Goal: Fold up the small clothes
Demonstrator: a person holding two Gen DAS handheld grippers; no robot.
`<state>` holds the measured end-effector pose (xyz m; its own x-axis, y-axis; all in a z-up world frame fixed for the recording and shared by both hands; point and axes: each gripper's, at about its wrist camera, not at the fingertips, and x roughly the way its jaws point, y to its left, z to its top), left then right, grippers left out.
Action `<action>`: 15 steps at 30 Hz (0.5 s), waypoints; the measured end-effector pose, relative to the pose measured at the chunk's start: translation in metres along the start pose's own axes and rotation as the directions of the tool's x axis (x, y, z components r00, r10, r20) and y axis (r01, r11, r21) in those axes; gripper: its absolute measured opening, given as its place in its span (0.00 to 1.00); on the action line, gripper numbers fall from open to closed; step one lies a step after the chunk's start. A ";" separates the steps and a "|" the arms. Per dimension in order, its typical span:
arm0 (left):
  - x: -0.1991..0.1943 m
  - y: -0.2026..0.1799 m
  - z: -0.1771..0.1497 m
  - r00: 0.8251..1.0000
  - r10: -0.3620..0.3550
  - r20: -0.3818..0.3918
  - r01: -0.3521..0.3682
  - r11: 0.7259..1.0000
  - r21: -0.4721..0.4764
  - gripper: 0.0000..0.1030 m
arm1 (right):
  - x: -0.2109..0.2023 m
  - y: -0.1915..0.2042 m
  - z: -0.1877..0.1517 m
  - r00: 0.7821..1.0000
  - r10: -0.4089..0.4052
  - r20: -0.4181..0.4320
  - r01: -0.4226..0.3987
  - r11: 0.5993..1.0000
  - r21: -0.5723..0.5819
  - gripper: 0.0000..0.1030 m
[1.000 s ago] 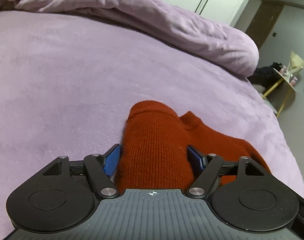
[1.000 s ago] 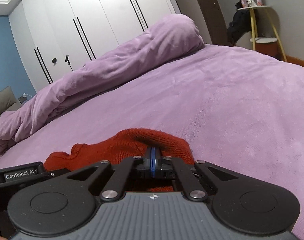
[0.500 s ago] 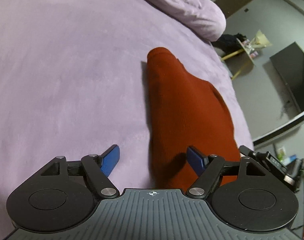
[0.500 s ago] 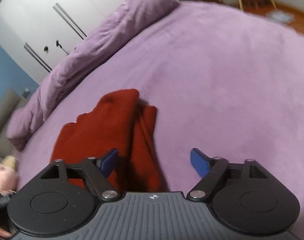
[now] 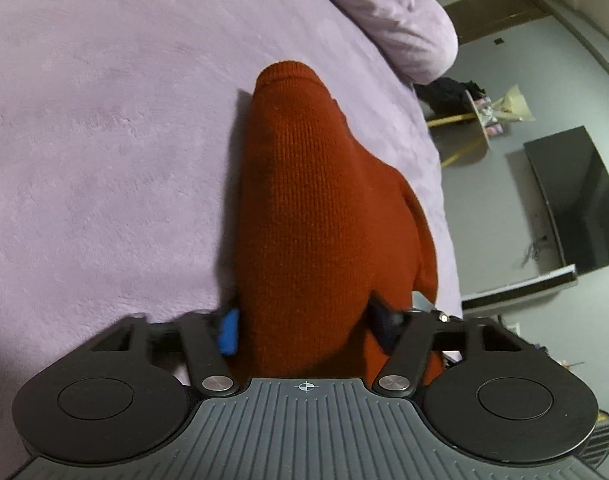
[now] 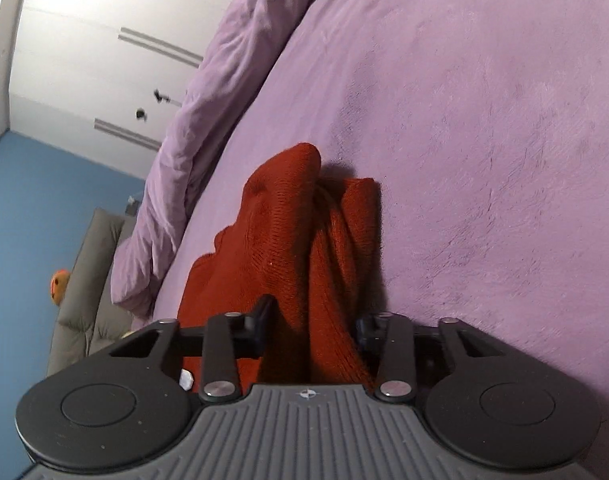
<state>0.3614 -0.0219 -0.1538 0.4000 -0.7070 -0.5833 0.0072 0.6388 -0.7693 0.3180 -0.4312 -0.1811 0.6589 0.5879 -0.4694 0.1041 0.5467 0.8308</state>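
Note:
A small rust-red knitted sweater (image 5: 312,208) lies folded lengthwise on the purple bed (image 5: 104,160). My left gripper (image 5: 306,326) is open, its blue pads on either side of the sweater's near end. In the right wrist view the sweater (image 6: 288,240) is bunched in ridges. My right gripper (image 6: 312,328) is open and straddles its near end. Whether either gripper's pads touch the knit is unclear.
A rolled purple duvet (image 5: 400,28) lies along the bed's far side, also in the right wrist view (image 6: 208,92). A side table (image 5: 476,120), a dark TV (image 5: 576,200), white wardrobes (image 6: 104,60) and a grey sofa (image 6: 88,288) stand around the bed.
My right gripper has opened and let go of the sweater. Both grippers have rolled and moved in so the sweater's near end sits between their open fingers.

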 end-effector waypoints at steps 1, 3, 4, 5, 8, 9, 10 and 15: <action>-0.002 -0.001 0.001 1.000 -0.006 0.007 0.006 1.000 0.006 0.53 | 0.000 0.002 -0.004 1.000 -0.001 0.014 0.001 1.000 0.004 0.31; -0.013 -0.004 0.000 0.999 -0.018 0.028 0.018 1.000 0.013 0.51 | -0.003 0.007 -0.008 1.000 0.015 0.026 -0.016 1.000 0.012 0.30; -0.019 -0.006 0.001 0.999 -0.027 0.032 0.026 1.000 0.013 0.50 | -0.005 0.010 -0.010 0.999 0.037 0.025 -0.037 0.999 0.023 0.30; -0.025 -0.010 0.003 0.999 -0.031 0.034 0.030 0.999 0.021 0.50 | -0.006 0.013 -0.011 0.998 0.060 0.022 -0.060 0.997 0.039 0.30; -0.058 -0.015 0.001 0.999 0.002 0.053 -0.007 0.996 0.086 0.50 | -0.001 0.031 -0.019 0.995 0.100 -0.021 -0.099 0.994 0.052 0.29; -0.068 -0.014 0.000 0.999 0.019 0.050 -0.024 0.995 0.097 0.50 | 0.002 0.037 -0.026 0.993 0.108 -0.040 -0.106 0.993 0.052 0.29; -0.082 -0.011 -0.003 0.998 0.045 0.047 -0.049 0.993 0.107 0.51 | 0.006 0.044 -0.037 0.990 0.123 -0.066 -0.119 0.991 0.055 0.29; -0.132 0.012 -0.023 0.964 0.258 0.071 -0.266 0.949 0.167 0.56 | 0.016 0.061 -0.094 0.988 0.107 -0.114 -0.104 0.994 0.028 0.35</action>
<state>0.2875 0.0720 -0.0926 0.4522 -0.4951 -0.7419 0.0534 0.8453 -0.5316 0.2645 -0.3322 -0.1663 0.5771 0.7069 -0.4089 0.0555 0.4656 0.8832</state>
